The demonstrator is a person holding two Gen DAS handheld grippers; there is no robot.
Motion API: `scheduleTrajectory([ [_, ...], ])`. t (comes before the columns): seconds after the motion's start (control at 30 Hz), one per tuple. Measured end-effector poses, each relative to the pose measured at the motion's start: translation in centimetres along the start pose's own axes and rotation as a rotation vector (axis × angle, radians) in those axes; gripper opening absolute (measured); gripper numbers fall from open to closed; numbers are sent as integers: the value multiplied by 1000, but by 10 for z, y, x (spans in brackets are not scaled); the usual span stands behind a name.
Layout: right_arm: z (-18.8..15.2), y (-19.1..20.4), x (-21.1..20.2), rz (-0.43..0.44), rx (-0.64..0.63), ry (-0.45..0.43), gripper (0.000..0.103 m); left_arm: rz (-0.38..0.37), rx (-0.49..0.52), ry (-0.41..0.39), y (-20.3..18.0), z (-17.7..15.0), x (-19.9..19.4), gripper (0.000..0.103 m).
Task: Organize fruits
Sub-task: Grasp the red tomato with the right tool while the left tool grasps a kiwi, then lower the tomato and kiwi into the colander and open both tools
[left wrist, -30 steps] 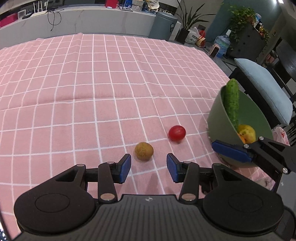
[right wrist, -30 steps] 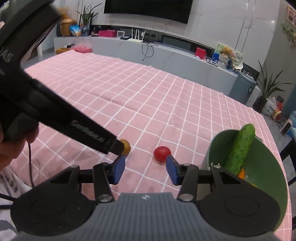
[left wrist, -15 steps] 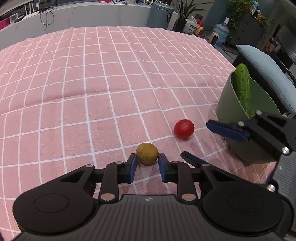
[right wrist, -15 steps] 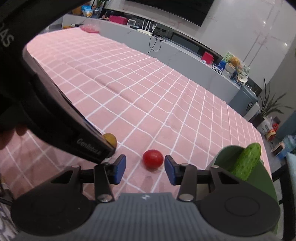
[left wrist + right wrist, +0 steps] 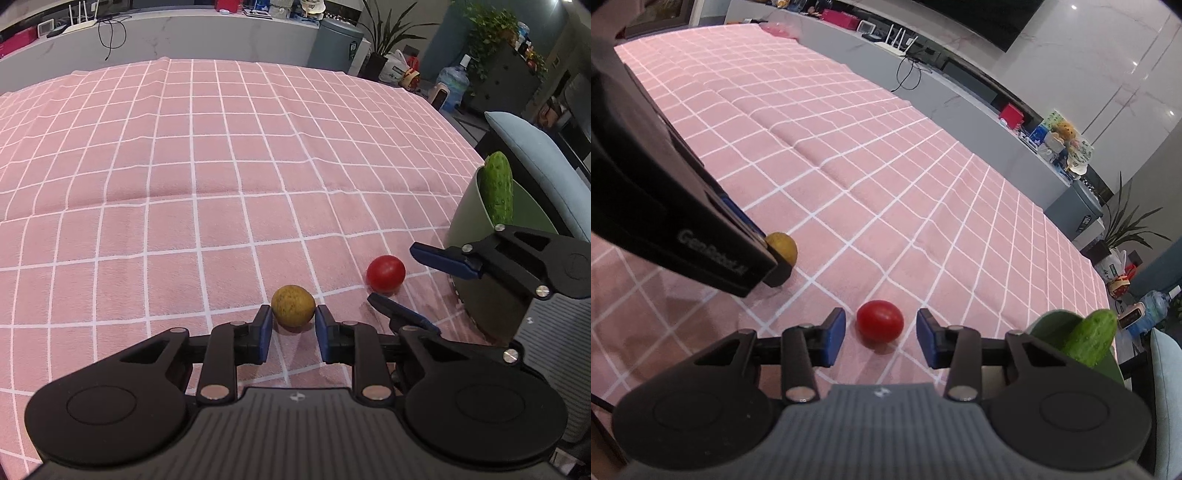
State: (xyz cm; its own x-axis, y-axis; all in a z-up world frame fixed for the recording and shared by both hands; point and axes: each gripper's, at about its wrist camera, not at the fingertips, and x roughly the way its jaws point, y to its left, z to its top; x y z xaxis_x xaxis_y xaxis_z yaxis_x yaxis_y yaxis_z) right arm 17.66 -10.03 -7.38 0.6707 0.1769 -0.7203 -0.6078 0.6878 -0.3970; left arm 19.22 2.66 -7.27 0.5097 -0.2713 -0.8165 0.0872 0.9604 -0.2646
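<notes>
So the left tongs [image 5: 293,326] are clamped onto a small brownish-yellow round fruit [image 5: 293,305], maybe a kiwi or a longan, hard to tell, blue pads pressed on both sides of it. It sits low on the pink checked tablecloth [image 5: 221,166] covering the table. The right tongs [image 5: 881,338] have a cherry tomato [image 5: 880,320] sitting between the pads, and the jaws have just been closing in on it, but there's a gap on each side, so no grip on it yet. The tomato is on the cloth just to the right of the brown fruit, near a green bowl [image 5: 465,240] at the table's right edge. A cucumber [image 5: 498,190] leans upright in that bowl, poking over the rim.
</notes>
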Motion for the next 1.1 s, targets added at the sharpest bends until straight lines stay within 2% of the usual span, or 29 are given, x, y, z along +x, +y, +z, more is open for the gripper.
scheduleTrajectory([
  [0.33,4,-3,14,18,16,38,27,1,4,-5,0,0,-3,27],
  [0.6,5,-5,13,25,35,37,25,-1,5,-12,-1,-1,-2,27],
  [0.87,10,-16,-15,27,85,-21,25,-25,-11,-44,0,-2,-16,25],
  [0.93,12,-21,-23,37,116,-36,25,-38,-28,-47,0,-3,-19,17],
  [1.1,16,-35,-40,74,201,-53,25,-28,-39,-22,3,-6,-22,17],
])
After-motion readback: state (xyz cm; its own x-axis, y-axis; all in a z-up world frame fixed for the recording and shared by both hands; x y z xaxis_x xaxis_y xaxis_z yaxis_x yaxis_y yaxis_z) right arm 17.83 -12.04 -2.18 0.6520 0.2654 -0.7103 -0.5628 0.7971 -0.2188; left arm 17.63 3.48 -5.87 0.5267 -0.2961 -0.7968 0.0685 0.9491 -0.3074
